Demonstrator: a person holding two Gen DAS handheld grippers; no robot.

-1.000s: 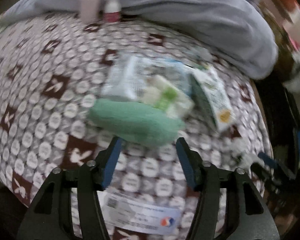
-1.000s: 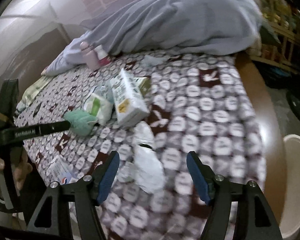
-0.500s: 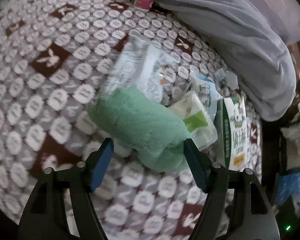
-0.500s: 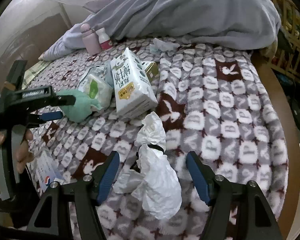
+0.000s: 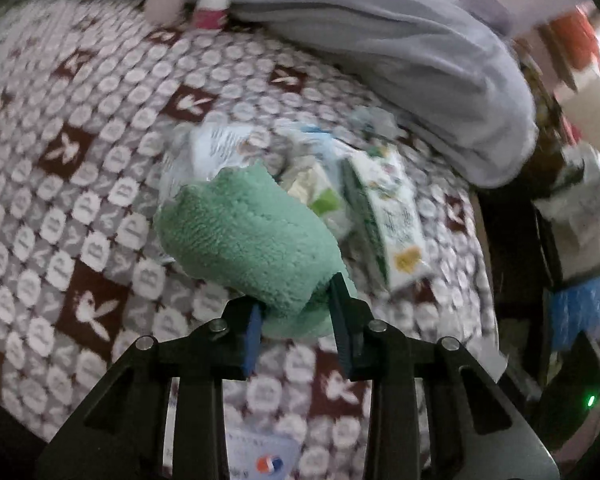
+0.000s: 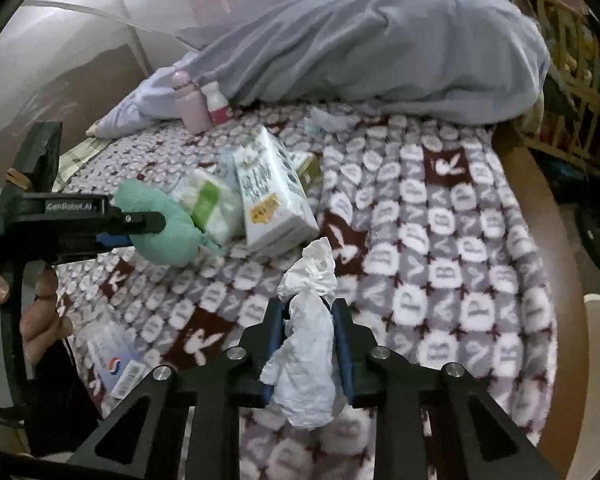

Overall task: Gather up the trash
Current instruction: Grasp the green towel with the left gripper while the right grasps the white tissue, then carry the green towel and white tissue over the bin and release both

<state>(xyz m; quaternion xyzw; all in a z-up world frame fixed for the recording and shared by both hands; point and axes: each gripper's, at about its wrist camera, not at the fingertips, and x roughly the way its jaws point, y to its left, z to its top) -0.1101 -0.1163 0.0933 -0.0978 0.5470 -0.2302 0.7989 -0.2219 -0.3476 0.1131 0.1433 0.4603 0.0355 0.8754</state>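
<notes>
Two tongs grip trash on a bed point(image 6: 440, 208): left tongs point(image 5: 298, 320) closing on a green cloth point(image 5: 244, 236), right tongs point(image 6: 308, 344) clenched on crumpled tissue point(image 6: 308, 320), carton point(image 6: 272, 196) at twelve o'clock.

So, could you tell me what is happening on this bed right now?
A person is clearing trash off the patterned blanket with two handheld grippers. The left gripper is closing on a green fuzzy cloth, which sits between its jaws. The right gripper is shut on a crumpled white tissue. A milk carton and some wrappers lie uncollected.
</notes>
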